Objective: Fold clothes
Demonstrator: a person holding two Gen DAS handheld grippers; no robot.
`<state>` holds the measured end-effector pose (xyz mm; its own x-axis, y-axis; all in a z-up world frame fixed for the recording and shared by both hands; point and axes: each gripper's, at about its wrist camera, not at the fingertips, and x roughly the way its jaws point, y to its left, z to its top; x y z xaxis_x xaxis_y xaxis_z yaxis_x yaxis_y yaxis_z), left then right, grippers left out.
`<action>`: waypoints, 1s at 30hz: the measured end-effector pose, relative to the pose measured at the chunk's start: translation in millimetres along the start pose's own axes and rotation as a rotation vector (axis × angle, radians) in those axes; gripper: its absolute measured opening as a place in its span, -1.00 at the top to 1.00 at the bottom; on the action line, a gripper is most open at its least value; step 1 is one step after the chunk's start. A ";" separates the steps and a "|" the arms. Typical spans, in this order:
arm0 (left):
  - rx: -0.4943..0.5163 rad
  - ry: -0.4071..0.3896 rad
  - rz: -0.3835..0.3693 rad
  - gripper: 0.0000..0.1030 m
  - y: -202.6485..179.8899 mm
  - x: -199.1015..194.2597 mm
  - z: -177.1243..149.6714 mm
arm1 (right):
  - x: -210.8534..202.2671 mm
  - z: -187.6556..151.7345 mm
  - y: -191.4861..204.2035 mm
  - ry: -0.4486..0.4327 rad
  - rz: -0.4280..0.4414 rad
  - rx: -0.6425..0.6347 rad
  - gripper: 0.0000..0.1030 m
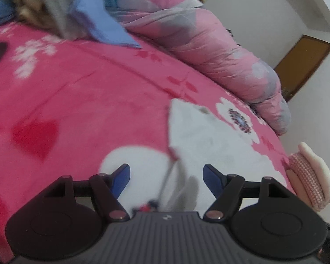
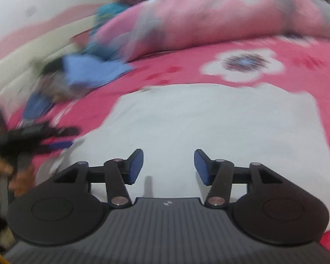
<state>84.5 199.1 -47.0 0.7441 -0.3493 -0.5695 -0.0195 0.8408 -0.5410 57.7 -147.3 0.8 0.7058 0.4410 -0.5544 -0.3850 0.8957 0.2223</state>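
White cloth [image 1: 200, 136] is seen from the left wrist, spread flat on the pink bed cover [image 1: 81, 92], running up and to the right from just ahead of the left claw [image 1: 166, 176]. That claw is held wide and empty, blue pads apart, nothing pinched. A corner of the cloth is pointed away at the upper left, and its near edge is lost under the claw body, so contact cannot be told. A pile [image 1: 55, 6] of unfolded clothes is left well apart at the far upper left, beside the rolled quilt [image 1: 209, 50]. A folded stack [image 1: 312, 180] is parked at the bed's right edge.

Over to the right wrist, heavily blurred. The same cloth [image 2: 220, 127] is spread broadly here, filling the middle, its long axis apparently laid across the view from left to right. The right claw [image 2: 168, 167] is held partly open and empty, directly over the near part of the cloth, with fabric visible through the gap but not gripped. The left claw [image 2: 33, 136] is glimpsed as a dark smear at the cloth's left end.

Judged from this, the cloth is bracketed: left claw at its left end, right claw over the near edge. A pinch at each near corner looks called for, then a fold carried away toward the quilt. The right claw seems nearer to fabric.
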 end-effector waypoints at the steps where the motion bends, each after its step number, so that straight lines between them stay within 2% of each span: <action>1: -0.009 0.001 0.001 -0.44 3.9 -3.2 -3.4 | -1.2 -3.8 15.3 -0.004 0.015 -0.065 -0.10; 4: -0.007 -0.008 -0.010 -0.44 7.7 -12.2 -9.5 | -1.9 -17.4 61.3 -0.030 0.030 -0.275 -0.30; 7: 0.000 -0.015 -0.022 -0.45 10.0 -17.6 -10.8 | 3.4 -31.7 102.1 -0.053 0.010 -0.477 -0.43; 10: 0.000 -0.020 -0.044 -0.48 12.6 -19.4 -10.8 | 12.8 -41.3 131.5 -0.043 -0.009 -0.629 -0.45; 14: -0.020 -0.020 -0.082 -0.49 19.1 -18.8 -10.5 | 26.8 -51.8 154.8 -0.017 -0.018 -0.790 -0.45; 20: -0.051 -0.024 -0.141 -0.49 32.4 -18.8 -7.0 | 55.8 -67.8 180.0 0.018 -0.081 -1.030 -0.44; 26: -0.065 -0.029 -0.193 -0.49 41.5 -15.7 -1.7 | 66.0 -56.1 189.4 0.000 -0.098 -1.024 -0.42; 29: -0.062 -0.027 -0.202 -0.49 43.7 -14.6 1.6 | 67.0 -51.8 186.4 -0.007 -0.100 -0.977 -0.28; 30: -0.059 -0.027 -0.204 -0.49 44.1 -14.2 2.2 | 67.9 -51.0 185.6 -0.009 -0.108 -0.964 -0.17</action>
<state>74.5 242.1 -61.4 0.7543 -0.4976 -0.4283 0.0947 0.7279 -0.6791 3.9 46.0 -36.6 0.7691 0.3629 -0.5261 -0.6370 0.5021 -0.5849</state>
